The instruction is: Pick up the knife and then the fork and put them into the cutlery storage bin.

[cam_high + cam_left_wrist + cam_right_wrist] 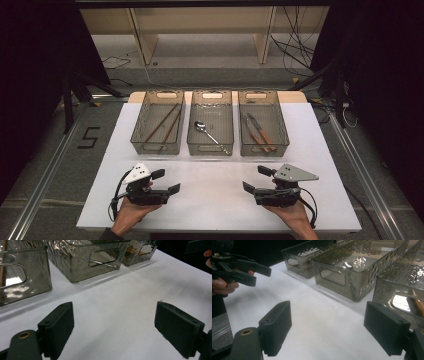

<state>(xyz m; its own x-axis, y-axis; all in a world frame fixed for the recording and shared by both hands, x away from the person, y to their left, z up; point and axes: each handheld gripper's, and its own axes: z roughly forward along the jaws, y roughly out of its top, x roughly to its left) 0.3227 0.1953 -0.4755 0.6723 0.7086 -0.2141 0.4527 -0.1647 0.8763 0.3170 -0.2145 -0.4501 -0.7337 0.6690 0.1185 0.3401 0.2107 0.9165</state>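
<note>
I have both grippers low over the near part of the white table point(220, 200), one in each hand, and both point inward toward one another. My left gripper point(169, 181) has its jaws spread wide with only bare tabletop between them; in the left gripper view the two black pads point(58, 326) stand well apart over the white surface. My right gripper point(256, 179) is spread just as wide and holds nothing; the right gripper view shows its pads point(277, 323) far apart with the table between them, and the other gripper across the way at the upper left. Three clear bins sit side by side across the far part of the table, well apart from both grippers. The left bin point(157, 121) holds a pair of brown chopsticks point(164, 124) lying at a slant. The middle bin point(212, 121) holds a metal spoon point(211, 136), bowl toward the far side and handle running toward the near right corner. The right bin point(262, 122) holds a few utensils with brown handles point(259, 134), lying lengthwise; I cannot tell exactly what each one is. Neither gripper touches any bin.
</note>
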